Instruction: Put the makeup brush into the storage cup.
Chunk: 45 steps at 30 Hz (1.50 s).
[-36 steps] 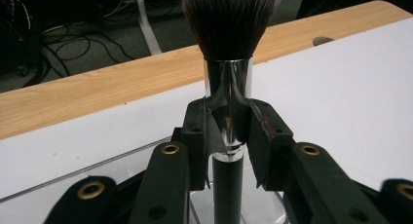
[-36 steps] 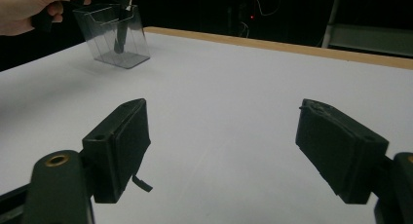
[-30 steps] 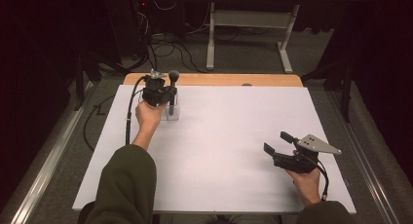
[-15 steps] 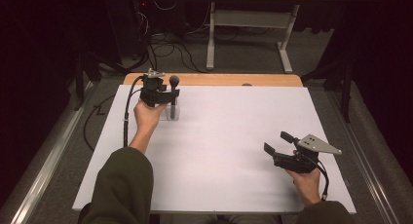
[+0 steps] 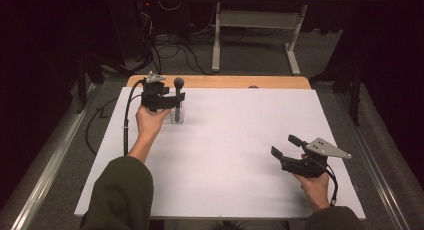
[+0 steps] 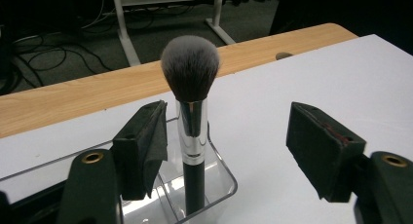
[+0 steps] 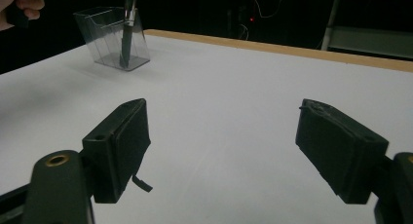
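A makeup brush with a rounded dome of dark, grey-tipped bristles, a shiny silver metal ferrule and a slim black handle (image 6: 192, 136) stands upright — bristles up, handle down — inside a clear plastic box-shaped holder (image 6: 221, 187). The handle sits in the holder's corner compartment, close to its wall. The holder (image 5: 177, 115) stands on the white table surface near the far left corner, just short of the bare wooden strip along the far edge.
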{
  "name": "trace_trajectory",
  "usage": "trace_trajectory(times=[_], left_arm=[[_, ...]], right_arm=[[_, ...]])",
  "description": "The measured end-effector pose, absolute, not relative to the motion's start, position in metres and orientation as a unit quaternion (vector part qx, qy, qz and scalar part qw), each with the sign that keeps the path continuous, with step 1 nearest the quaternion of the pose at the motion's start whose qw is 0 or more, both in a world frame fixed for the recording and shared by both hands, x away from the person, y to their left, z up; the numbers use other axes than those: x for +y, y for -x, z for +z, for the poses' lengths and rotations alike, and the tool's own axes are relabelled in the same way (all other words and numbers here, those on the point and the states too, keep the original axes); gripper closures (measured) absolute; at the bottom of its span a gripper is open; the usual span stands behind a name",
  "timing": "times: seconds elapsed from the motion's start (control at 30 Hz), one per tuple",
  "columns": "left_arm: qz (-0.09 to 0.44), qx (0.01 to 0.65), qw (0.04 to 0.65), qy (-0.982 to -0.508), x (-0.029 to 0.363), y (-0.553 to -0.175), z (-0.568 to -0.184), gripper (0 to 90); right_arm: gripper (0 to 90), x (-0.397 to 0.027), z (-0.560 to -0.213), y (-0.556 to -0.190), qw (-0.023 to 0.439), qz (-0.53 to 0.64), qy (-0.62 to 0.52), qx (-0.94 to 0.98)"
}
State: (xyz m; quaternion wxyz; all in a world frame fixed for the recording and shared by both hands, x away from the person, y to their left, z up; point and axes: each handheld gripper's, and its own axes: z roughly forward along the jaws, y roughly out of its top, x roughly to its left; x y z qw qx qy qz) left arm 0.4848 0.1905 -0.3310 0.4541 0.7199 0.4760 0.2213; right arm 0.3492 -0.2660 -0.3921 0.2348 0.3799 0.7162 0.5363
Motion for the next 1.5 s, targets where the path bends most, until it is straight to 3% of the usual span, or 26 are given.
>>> trace_trajectory(times=[1.5], left_arm=[[0.214,0.436,0.485,-0.727,0.187,-0.454,-0.307,25.0]], right_arm=[[21.7,-0.266,-0.392,-0.349,0.235,0.539,-0.38,0.714]])
